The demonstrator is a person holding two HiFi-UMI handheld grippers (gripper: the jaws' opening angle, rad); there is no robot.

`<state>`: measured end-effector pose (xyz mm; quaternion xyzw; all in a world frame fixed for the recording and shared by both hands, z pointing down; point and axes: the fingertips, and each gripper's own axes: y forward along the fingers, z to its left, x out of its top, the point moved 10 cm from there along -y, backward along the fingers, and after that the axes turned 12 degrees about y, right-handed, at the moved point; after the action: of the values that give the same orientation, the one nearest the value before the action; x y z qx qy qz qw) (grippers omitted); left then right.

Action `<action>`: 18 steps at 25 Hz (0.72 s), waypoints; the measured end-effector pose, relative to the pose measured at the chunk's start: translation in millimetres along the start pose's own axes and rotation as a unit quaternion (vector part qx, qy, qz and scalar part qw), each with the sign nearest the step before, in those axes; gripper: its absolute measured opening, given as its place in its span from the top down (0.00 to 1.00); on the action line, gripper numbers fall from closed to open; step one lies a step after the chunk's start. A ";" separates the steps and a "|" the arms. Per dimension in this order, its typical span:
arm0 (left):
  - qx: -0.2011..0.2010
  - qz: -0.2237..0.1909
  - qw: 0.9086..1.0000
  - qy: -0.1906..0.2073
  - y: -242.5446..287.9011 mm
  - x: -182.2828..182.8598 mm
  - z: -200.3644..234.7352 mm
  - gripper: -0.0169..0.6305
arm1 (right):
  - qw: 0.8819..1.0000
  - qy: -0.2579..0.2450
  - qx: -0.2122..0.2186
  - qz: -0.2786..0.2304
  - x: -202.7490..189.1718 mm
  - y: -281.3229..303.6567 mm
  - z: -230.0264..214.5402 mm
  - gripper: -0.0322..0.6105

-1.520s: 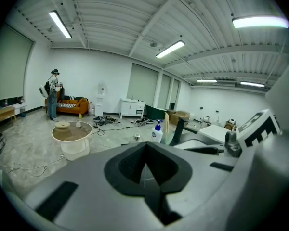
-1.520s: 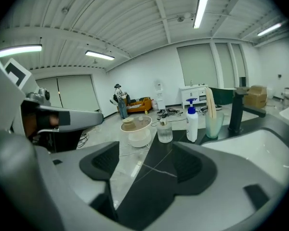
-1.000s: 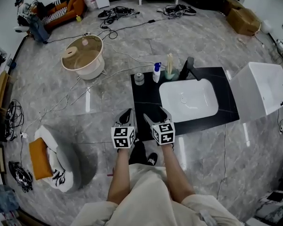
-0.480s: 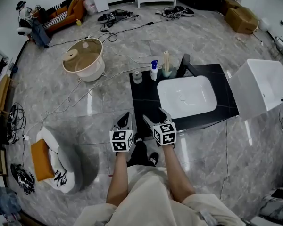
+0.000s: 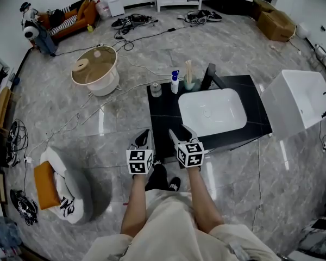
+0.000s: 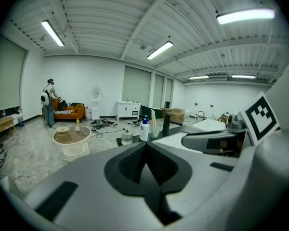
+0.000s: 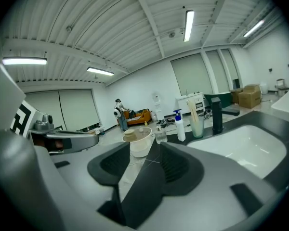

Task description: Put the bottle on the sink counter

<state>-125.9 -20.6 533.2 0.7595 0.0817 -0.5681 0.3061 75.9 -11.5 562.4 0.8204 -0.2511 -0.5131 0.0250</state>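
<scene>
Bottle (image 5: pixel 175 82): white with a blue top, upright on the black sink counter (image 5: pixel 162 121) at the back left corner of the white basin (image 5: pixel 212 112), well apart from both grippers. Its label is too small to read.
Neighbours: a small clear jar (image 5: pixel 156 89) stands to its left and a cup of sticks (image 5: pixel 189 82) to its right, with the black faucet (image 5: pixel 208 76) beyond. What the jar holds cannot be made out.
Left gripper (image 6: pixel 145 146): fingers clenched together, nothing between them.
Right gripper (image 7: pixel 156 143): fingers partly apart and just been closing. Only floor shows through the gap, and they grasp nothing.
Hidden: in the head view the marker cubes cover both hands, and the grippers cover part of the counter's near edge.
</scene>
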 end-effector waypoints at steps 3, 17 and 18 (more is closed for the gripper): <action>-0.002 -0.001 1.000 0.001 2.2 2.4 0.3 0.96 | 1.000 -0.001 -0.003 -0.001 2.4 0.2 -0.4 0.67; -0.011 -0.004 1.000 0.001 9.7 1.1 2.3 0.96 | 1.000 -0.009 -0.006 0.003 -1.0 4.1 -1.2 0.88; -0.012 -0.004 1.000 0.001 10.9 0.1 1.8 0.96 | 1.000 -0.009 -0.006 0.002 -1.1 4.0 -2.1 0.89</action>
<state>-122.3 -30.3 536.9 0.7561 0.0925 -0.5673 0.3128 75.8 -15.0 565.5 0.8151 -0.2504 -0.5216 0.0286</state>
